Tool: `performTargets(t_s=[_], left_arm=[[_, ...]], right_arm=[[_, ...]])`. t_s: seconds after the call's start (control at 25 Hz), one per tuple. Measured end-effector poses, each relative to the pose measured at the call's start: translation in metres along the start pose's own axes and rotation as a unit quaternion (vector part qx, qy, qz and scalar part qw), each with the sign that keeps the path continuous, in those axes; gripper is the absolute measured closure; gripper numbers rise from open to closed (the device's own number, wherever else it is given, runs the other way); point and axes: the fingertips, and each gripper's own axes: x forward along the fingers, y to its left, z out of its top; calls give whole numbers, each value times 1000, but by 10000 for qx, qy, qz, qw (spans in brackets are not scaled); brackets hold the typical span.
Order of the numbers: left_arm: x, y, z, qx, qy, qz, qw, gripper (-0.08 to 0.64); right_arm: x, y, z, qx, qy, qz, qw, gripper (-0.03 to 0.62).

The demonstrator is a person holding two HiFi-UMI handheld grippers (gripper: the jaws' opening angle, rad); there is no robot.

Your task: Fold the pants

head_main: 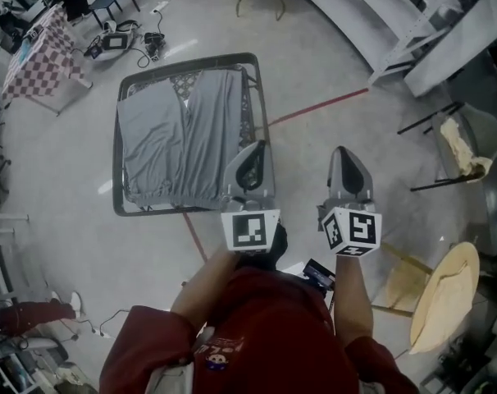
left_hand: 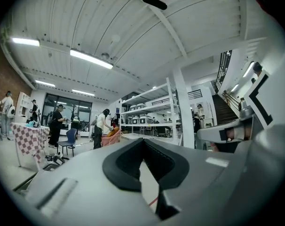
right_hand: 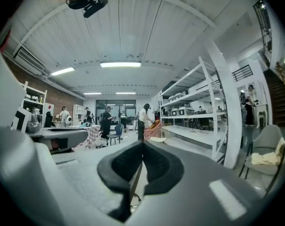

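Both clenched, empty: left hand-held gripper [head_main: 255, 150], right hand-held gripper [head_main: 341, 153]. Pants [head_main: 179, 134] flat on tabletop [head_main: 116, 162] (unfolded); likely approach step; next, open jaws, pinch near edge.

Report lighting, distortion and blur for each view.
Head view: soft, even light. The fisheye bows the shelves at the edge, and the pants look sharp.
Left gripper view: the ceiling lights blow out, the corners are black, and the left gripper is soft because it is close to the lens.
Right gripper view: same glare and dark corners. The right gripper is blurred, the room sharper.
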Motion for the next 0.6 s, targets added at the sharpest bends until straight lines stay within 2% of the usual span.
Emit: performTargets(t_s=[0.28,0.6], left_arm=[[75,37,-6,122,95,794,9967,554],[95,99,3,315,135,1904,9811,554]], right_arm=[[114,-12,14,-150,120,870,9960,591],[203,27,34,-218,24,1969,9802,591]])
